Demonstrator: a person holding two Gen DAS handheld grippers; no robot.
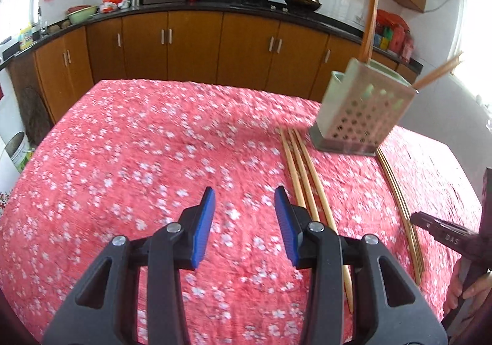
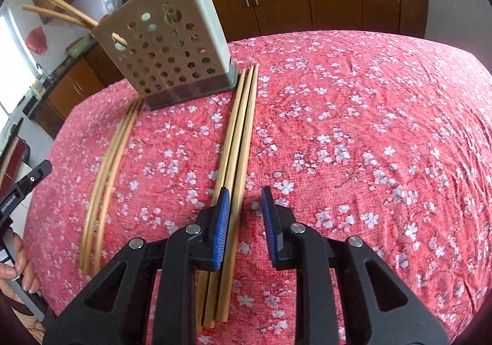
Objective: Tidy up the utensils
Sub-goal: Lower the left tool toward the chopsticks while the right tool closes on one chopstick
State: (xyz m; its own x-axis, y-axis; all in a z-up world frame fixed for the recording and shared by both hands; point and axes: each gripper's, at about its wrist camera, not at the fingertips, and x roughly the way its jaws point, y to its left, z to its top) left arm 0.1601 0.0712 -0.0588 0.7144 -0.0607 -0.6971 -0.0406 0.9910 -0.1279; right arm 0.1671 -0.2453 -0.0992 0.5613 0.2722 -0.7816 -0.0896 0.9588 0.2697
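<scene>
The right gripper (image 2: 245,216), part-open and empty, straddles light, stiff, roll-prone chopsticks (image 2: 236,142), best pinched mid-shaft; the left gripper (image 1: 244,219) gapes empty.

We see the left gripper (image 1: 244,196) over the red flowered worktop (image 1: 138,145), its blue pads apart with nothing between them. Just to its right lie three chopsticks (image 1: 303,174); beyond them stands a perforated holder (image 1: 363,111) with chopsticks upright inside.
</scene>
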